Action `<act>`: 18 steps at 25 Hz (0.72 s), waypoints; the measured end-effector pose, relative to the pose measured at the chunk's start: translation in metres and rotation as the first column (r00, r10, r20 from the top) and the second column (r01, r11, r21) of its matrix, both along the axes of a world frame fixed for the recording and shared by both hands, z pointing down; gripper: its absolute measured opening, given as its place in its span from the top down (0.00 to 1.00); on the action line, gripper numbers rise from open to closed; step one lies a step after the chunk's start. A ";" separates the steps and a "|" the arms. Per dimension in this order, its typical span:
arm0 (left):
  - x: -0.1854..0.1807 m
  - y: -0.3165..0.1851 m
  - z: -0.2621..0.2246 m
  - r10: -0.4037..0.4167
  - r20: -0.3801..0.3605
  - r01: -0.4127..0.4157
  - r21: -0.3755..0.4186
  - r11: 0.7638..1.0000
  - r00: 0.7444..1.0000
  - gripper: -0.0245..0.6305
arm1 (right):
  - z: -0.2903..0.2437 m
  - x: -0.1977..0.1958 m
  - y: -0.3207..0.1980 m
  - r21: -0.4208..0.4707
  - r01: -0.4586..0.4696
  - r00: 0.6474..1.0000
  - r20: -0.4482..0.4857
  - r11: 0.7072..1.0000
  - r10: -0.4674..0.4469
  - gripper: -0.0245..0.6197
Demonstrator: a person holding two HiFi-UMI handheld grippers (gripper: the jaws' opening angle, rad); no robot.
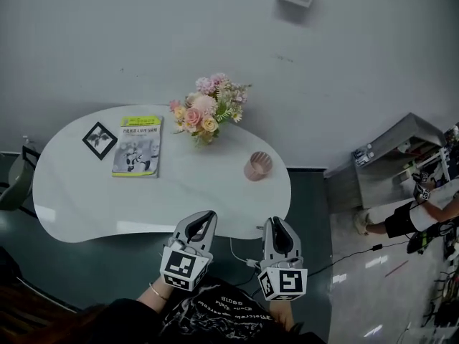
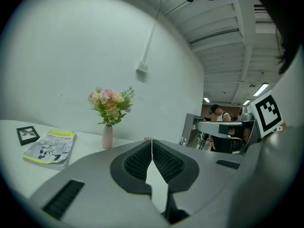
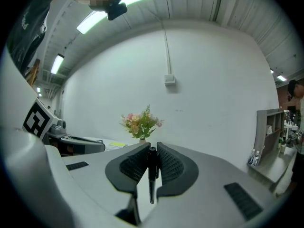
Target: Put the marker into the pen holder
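A black marker (image 3: 151,175) is clamped in the right claw (image 3: 152,149), which is held by the near edge of the white desk (image 1: 79,192) — well apart from the pink pen holder (image 1: 257,165) set on the desk's right part. The left claw (image 2: 152,144) is pressed together.

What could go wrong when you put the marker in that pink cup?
The right gripper pinches the marker only near one end, so it might tilt or slip before it reaches the pink pen holder. The pen holder's mouth looks narrow, so a crooked marker could hit the rim and tip it over. The flower vase stands close by and could get bumped.
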State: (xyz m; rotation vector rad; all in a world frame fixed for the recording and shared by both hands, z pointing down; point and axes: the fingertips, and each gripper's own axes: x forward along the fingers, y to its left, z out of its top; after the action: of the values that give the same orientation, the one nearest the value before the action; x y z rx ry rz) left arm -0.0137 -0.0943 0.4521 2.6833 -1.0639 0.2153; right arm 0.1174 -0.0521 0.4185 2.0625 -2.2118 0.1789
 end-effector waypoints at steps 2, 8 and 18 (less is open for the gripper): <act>0.001 -0.018 -0.001 0.026 -0.006 -0.026 -0.002 1.000 1.000 0.92 | 0.001 0.002 -0.016 -0.002 -0.023 1.000 -0.007 1.000 0.023 0.87; 0.000 -0.053 -0.001 0.078 -0.018 -0.078 0.003 0.997 0.997 0.92 | -0.001 0.008 -0.048 0.008 -0.094 0.995 0.021 0.995 0.094 0.87; -0.002 -0.063 0.004 0.054 -0.007 -0.054 -0.020 0.998 0.999 0.92 | -0.017 0.025 -0.070 0.048 -0.096 0.995 0.025 0.994 0.095 0.87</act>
State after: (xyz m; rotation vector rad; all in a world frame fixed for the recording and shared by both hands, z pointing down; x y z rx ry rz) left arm -0.0158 -0.1575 0.4558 2.6953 -0.9824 0.2258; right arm 0.1423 -0.1224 0.4017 2.2049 -2.1521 0.1580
